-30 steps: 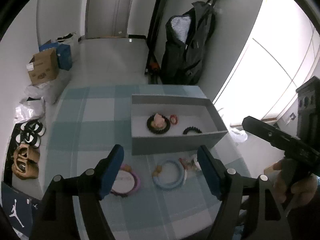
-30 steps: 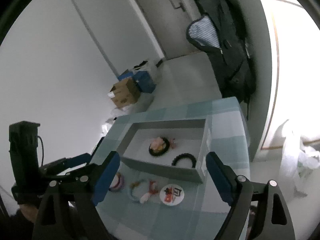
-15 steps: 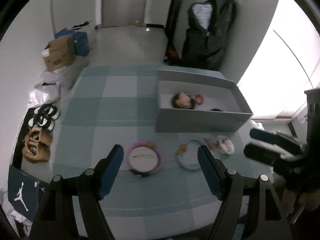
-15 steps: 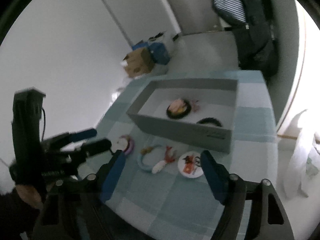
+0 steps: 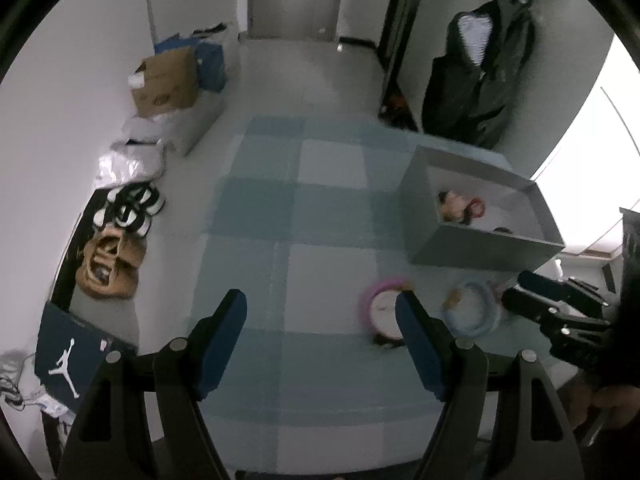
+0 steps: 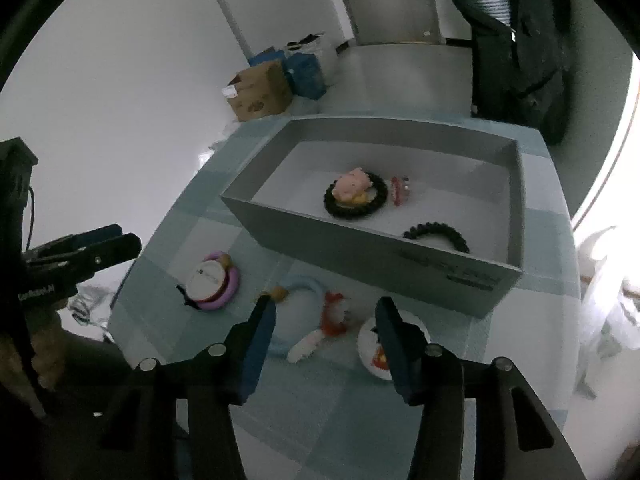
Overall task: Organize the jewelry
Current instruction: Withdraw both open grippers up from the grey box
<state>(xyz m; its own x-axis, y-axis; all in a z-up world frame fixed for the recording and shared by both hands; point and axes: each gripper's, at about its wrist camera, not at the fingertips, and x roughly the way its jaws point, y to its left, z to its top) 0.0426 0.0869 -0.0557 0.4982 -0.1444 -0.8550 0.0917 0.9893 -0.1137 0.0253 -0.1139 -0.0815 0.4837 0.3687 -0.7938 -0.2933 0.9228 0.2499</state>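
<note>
Checked tabletop [image 6: 320,420] at lower centre: right tool [image 6: 324,328] hung released above blue ring [image 6: 298,286]; straddling its rim seemed best.

We see both views dim and cool-toned, with daylight entering from a blown-out window [image 5: 592,120] on the right, pure white and without detail. Fisheye lenses bend the walls and door, and a black vignette rings each frame. In the left view the pink ring [image 5: 384,308] and blue ring [image 5: 474,312] smear with motion blur. The box [image 6: 360,248] is sharper in the right view; its wall shades its floor.
</note>
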